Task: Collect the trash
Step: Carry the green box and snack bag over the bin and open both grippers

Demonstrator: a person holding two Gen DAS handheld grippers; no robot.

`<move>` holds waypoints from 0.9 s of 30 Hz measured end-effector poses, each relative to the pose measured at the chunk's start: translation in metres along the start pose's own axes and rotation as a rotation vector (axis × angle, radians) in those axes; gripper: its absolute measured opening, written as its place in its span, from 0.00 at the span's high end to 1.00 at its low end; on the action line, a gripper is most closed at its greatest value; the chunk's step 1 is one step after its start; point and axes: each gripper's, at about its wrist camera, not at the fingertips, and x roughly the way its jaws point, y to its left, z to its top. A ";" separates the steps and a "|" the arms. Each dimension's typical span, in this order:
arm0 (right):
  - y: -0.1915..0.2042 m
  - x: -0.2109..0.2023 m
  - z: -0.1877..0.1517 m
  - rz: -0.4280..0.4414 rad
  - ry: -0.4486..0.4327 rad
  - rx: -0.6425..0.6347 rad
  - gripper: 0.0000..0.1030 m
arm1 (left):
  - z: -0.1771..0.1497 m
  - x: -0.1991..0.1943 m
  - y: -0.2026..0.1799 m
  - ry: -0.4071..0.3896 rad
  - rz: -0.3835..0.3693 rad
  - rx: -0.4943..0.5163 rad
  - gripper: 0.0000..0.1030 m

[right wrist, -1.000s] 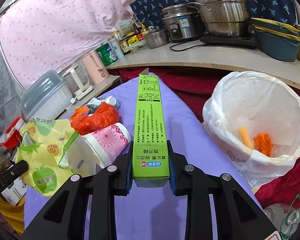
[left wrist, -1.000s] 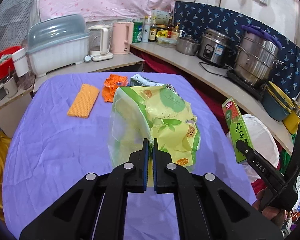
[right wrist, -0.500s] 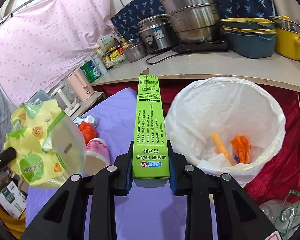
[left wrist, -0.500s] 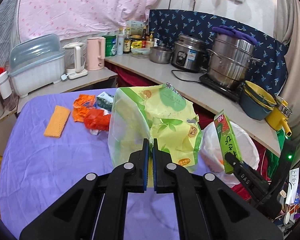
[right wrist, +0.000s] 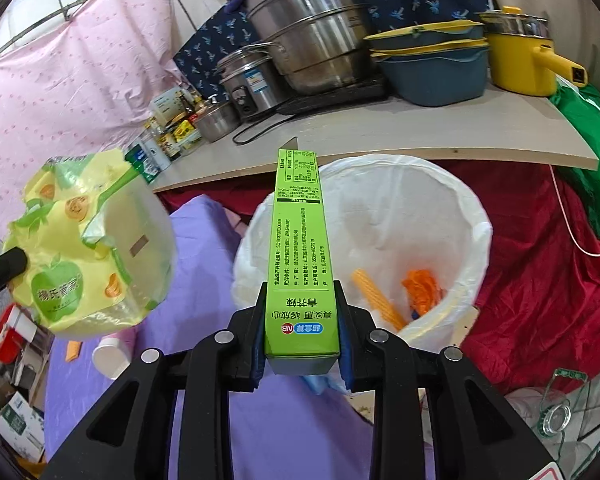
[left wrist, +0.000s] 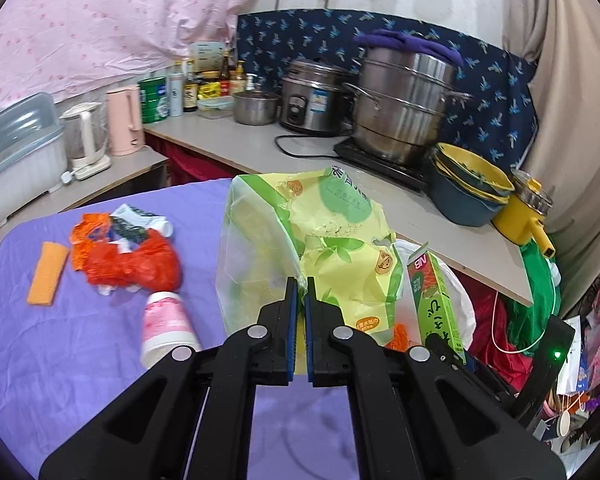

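The left claw [left wrist: 301, 280] is pinching down almost fully, its two blue pads nipping the thin edge of a yellow and green plastic bag [left wrist: 324, 248]; the bag is hanging puffed up just ahead of the claw, off the table [left wrist: 60, 360]; the right claw [right wrist: 303, 308] is standing narrowly apart, its pads pressing both sides of one long green box [right wrist: 300, 240], which is sticking straight out ahead of it.

Both claws are tilting forward and down; the right one is pointing the box's far end over the near rim of the bin [right wrist: 472, 216], which is lined with a white bag; the left claw with its bag is showing to the left of the right claw, above the table edge.

Inside the bin, ahead and right of the right claw, two scraps are lying: one yellow ridged strip [right wrist: 376, 300] and one orange wrapper [right wrist: 422, 290].

On the purple table, left of the left claw, five things are lying: one pink paper cup [left wrist: 166, 326] on its side nearest the claw; one red plastic bag [left wrist: 134, 266] just beyond it; one orange wrapper [left wrist: 85, 240] and one green and white packet [left wrist: 138, 222] behind that; one orange strip [left wrist: 48, 268] farthest left.
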 end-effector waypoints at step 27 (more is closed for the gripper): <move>-0.058 0.010 0.000 -0.064 0.004 0.083 0.66 | -0.018 0.100 -0.076 0.098 -0.064 0.038 0.51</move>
